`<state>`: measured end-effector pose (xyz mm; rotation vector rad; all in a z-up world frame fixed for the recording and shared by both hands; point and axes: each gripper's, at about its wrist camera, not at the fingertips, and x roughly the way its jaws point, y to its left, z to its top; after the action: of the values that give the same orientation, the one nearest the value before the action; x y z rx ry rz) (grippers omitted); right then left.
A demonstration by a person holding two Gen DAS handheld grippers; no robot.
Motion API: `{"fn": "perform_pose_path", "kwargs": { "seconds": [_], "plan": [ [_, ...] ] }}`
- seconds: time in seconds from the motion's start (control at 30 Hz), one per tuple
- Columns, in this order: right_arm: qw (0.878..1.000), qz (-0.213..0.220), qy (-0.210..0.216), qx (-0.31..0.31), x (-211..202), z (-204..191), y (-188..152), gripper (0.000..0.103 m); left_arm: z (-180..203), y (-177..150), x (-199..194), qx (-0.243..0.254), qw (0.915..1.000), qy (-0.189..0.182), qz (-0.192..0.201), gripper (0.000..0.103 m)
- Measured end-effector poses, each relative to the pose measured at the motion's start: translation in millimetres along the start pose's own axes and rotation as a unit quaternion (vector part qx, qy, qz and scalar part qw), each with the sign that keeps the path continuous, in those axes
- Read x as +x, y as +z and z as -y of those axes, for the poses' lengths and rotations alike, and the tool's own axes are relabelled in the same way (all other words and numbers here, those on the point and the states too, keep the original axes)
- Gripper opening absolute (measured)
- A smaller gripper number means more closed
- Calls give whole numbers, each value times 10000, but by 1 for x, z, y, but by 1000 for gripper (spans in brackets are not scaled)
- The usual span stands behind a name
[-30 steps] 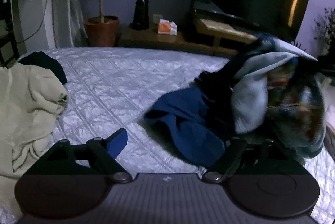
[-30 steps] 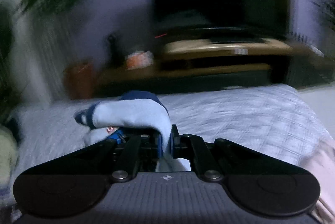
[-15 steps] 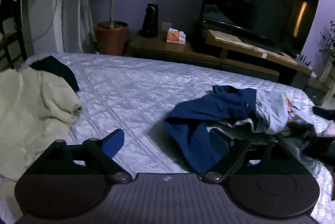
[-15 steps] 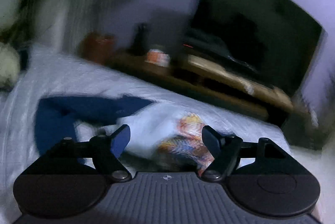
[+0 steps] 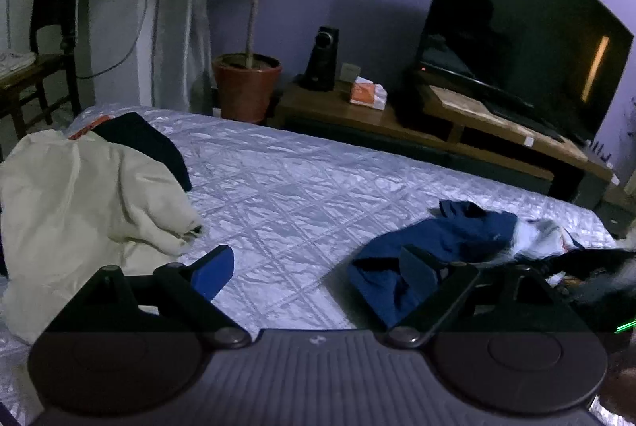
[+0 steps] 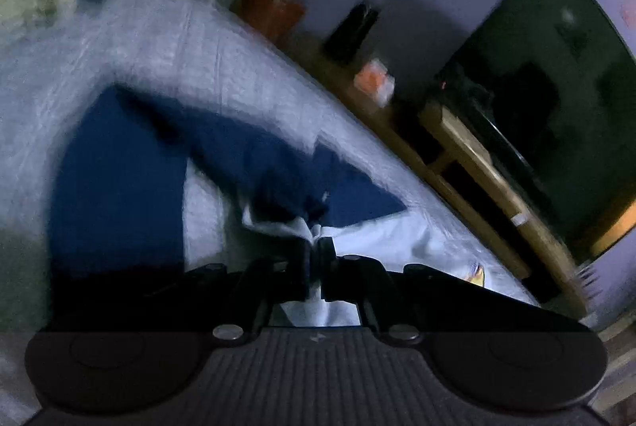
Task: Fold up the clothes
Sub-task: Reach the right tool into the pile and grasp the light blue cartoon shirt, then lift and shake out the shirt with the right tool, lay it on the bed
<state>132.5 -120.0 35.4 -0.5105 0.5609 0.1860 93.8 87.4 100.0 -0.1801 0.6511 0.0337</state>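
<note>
Covering most of both views, a pale quilted bedspread (image 5: 302,195) with a diamond stitch – the surface on which all garments lie.

Television (image 5: 516,40): large dark screen on a low wooden stand (image 5: 397,115) beyond the far edge of the bed, well apart from the clothes.

Cream garment (image 5: 79,199): crumpled heap at the left of the bed, a black garment (image 5: 151,143) lying partly under its far side.

Navy and pale blue garment (image 5: 437,239): the item in hand, on the right part of the bed in the left wrist view. Navy sleeves and a pale body with a coloured print near the edge; rumpled, not flat. Its long axis runs roughly left to right there, the navy end toward the middle of the bed, the pale end toward the right edge. In the right wrist view, which is blurred, the navy part (image 6: 119,179) spreads away to the left.

Potted plant (image 5: 246,84), black speaker (image 5: 324,58) and orange tissue box (image 5: 367,94): beyond the bed, nothing among them near the garment.

Left gripper (image 5: 314,267): jaws wide apart over bare quilt, nothing between them – the navy sleeve lies behind its right finger.

Right gripper (image 6: 316,259): jaws together, pinching a fold of the pale cloth.
</note>
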Motion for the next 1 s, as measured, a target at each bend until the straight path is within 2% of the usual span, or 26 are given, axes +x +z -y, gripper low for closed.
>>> {"fn": "perform_pose_path", "kwargs": {
  "seconds": [0.07,0.13,0.2,0.27,0.3,0.33,0.37,0.4,0.47,0.53,0.57,0.6,0.73,0.8,0.87,0.9,0.93,0.97,1.0],
  "plan": [
    [9964,571,-52,630,-37,12,17,5,-6,3,-3,-129,9998,63,108,89],
    [9867,1219,107,1067,-74,15,26,5,-13,7,-10,-307,9988,199,330,88],
    [9834,1379,509,1062,-92,1,30,5,-20,10,-19,-491,9965,356,579,89],
    [9810,1256,1268,755,-99,-18,25,11,-28,12,-26,-695,9930,521,794,89],
    [9815,1219,1385,508,-103,-32,19,17,-32,13,-28,-816,9914,577,846,90],
    [9835,1154,1322,442,-108,-39,12,21,-36,13,-28,-925,9905,576,836,90],
    [9847,1045,1267,580,-114,-41,3,30,-40,14,-28,-1030,9896,573,820,90],
    [9856,935,1211,717,-119,-43,-7,48,-43,15,-28,-1096,9895,551,766,90],
    [9885,560,1036,950,-132,-41,-32,67,-46,16,-26,-1102,9905,498,653,90],
    [9909,135,837,1043,-144,-40,-61,70,-44,15,-25,-1042,9917,423,620,90],
    [9928,-50,754,933,-148,-42,-75,75,-41,16,-25,-988,9924,374,631,90],
    [9938,-211,687,849,-149,-45,-87,75,-38,16,-25,-931,9930,326,642,90],
    [9943,-745,410,643,-122,-43,-108,75,-23,12,-24,-649,9955,240,643,90],
    [9921,-917,510,684,-102,-42,-109,72,-19,11,-22,-579,9963,217,598,90],
    [9941,-790,517,529,-91,-44,-105,72,-18,11,-20,-577,9964,219,581,90],
    [9944,-753,553,501,-85,-44,-104,68,-17,11,-19,-589,9964,214,579,90],
    [9934,-779,629,567,-76,-41,-103,55,-17,11,-19,-589,9965,206,565,90],
    [9910,-861,709,737,-68,-34,-102,2,-17,11,-18,-588,9965,198,552,90],
    [9885,-909,729,967,-62,-25,-100,4,-16,11,-17,-586,9966,192,538,90]
  ]
}}
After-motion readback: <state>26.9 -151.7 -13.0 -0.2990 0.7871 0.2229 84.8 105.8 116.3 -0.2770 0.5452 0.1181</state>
